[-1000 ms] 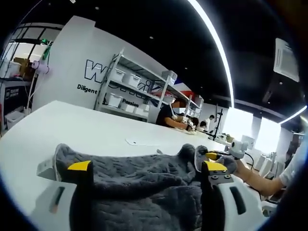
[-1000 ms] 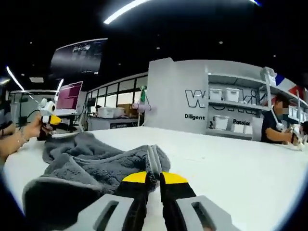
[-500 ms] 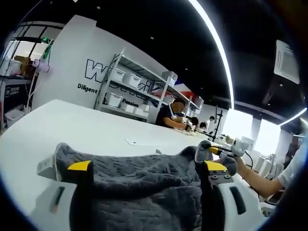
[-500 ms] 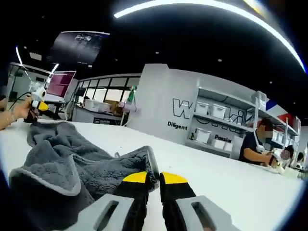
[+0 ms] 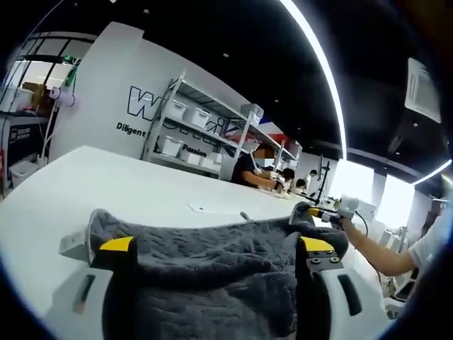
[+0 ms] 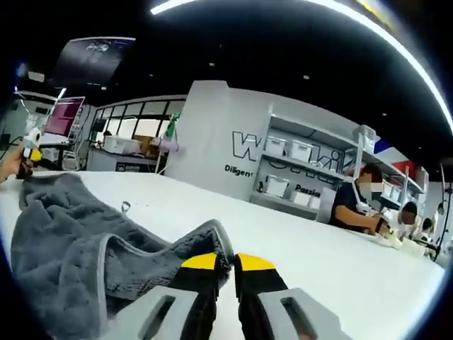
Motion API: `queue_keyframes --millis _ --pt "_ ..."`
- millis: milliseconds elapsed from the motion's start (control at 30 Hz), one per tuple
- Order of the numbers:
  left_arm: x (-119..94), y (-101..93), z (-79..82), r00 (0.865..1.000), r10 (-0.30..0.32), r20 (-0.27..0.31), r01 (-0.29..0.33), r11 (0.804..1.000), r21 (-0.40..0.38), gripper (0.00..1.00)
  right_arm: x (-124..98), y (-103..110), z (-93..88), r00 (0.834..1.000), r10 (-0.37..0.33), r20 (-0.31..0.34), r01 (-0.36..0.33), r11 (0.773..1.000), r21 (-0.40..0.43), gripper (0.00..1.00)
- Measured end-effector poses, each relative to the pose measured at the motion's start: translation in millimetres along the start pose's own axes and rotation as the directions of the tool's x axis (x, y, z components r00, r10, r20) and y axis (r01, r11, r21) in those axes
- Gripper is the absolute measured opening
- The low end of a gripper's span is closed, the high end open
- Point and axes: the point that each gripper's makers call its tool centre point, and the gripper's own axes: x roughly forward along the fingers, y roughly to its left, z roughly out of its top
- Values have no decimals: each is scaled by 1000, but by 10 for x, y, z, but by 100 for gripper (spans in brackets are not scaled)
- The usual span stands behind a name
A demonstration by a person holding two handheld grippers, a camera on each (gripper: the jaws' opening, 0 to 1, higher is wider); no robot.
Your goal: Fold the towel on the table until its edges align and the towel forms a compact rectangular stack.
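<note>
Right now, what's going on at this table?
A person is folding a grey plush towel on a white table, holding a gripper in each hand. The right gripper is shut on a corner of the towel. The left gripper is open, jaws astride the towel, which lies between them. The towel is rumpled, not yet a neat stack. Other people work at the far end.

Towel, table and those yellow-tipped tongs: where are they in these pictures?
towel (image 5: 212, 262): left gripper view, on its quilted middle.
table (image 6: 333, 269): right gripper view, on bare white top.
right gripper (image 6: 226, 263): right gripper view, between its yellow tips, pinching the towel's edge.
</note>
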Motion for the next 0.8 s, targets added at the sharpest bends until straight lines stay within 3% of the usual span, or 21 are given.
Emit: queue_keyframes --millis 233,367,533,667,800 --pt "-11 9 19 1000 -1 2 1 1000 1 97 325 -48 48 998 9 -67 -14 997 -77 9" --pt "-16 8 22 1000 -2 3 2 1000 -1 97 483 -125 -9 990 -39 -139 15 986 -167 9" --pt "-8 -13 4 1000 -9 -1 9 1000 -5 97 672 -246 -230 966 -89 -243 37 977 -212 9" --pt "2 -28 4 1000 -14 -3 14 1000 -4 97 753 -258 -425 942 -98 -320 3 958 -285 9" --pt "7 -29 6 1000 -14 -3 14 1000 -3 97 818 -271 -522 929 -126 -348 -3 937 -350 8"
